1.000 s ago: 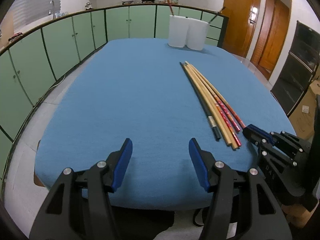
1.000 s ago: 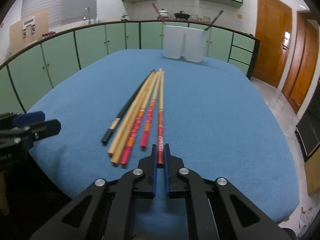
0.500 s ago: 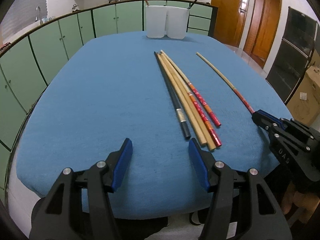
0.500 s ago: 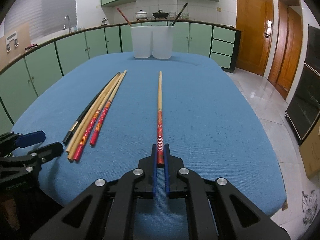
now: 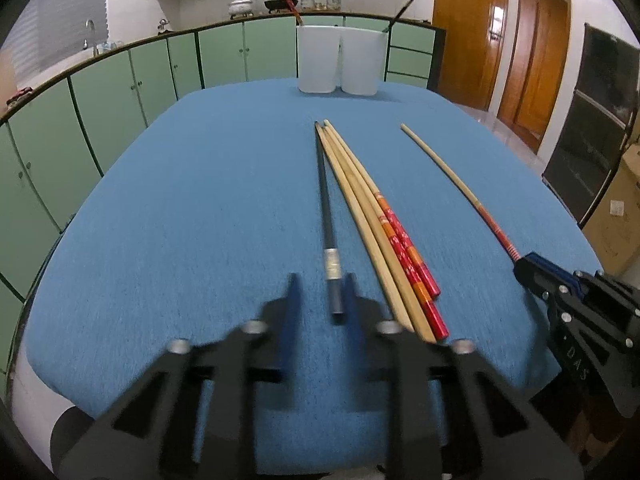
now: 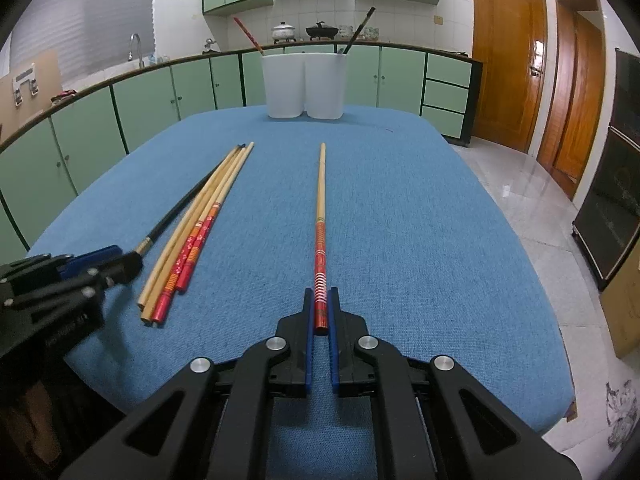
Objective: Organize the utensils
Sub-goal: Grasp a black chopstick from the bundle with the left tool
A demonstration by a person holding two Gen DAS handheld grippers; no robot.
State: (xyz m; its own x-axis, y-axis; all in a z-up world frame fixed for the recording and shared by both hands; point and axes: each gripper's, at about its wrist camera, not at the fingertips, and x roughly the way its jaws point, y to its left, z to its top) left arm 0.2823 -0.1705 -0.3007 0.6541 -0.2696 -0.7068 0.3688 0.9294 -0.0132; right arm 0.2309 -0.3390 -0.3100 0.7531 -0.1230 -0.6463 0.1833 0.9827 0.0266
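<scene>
Several chopsticks lie in a bundle (image 5: 376,224) on the blue table (image 5: 200,220). My left gripper (image 5: 322,296) is open, its blurred jaws on either side of the near end of the black chopstick (image 5: 326,216), which also shows in the right wrist view (image 6: 176,216). My right gripper (image 6: 320,312) is shut on the red-patterned end of a wooden chopstick (image 6: 320,208), held apart to the right of the bundle (image 6: 200,224); it also shows in the left wrist view (image 5: 452,180). Two white holders (image 6: 304,84) stand at the table's far edge, each with one chopstick in it.
Green cabinets (image 5: 120,88) run along the left and back. Wooden doors (image 6: 508,64) and a dark oven unit (image 6: 616,168) are at the right. A cardboard box (image 5: 616,220) stands on the floor beside the table.
My left gripper has moved forward and right, its jaws narrowing around the black chopstick's end. My right gripper still holds its chopstick, pulled away to the right of the bundle.
</scene>
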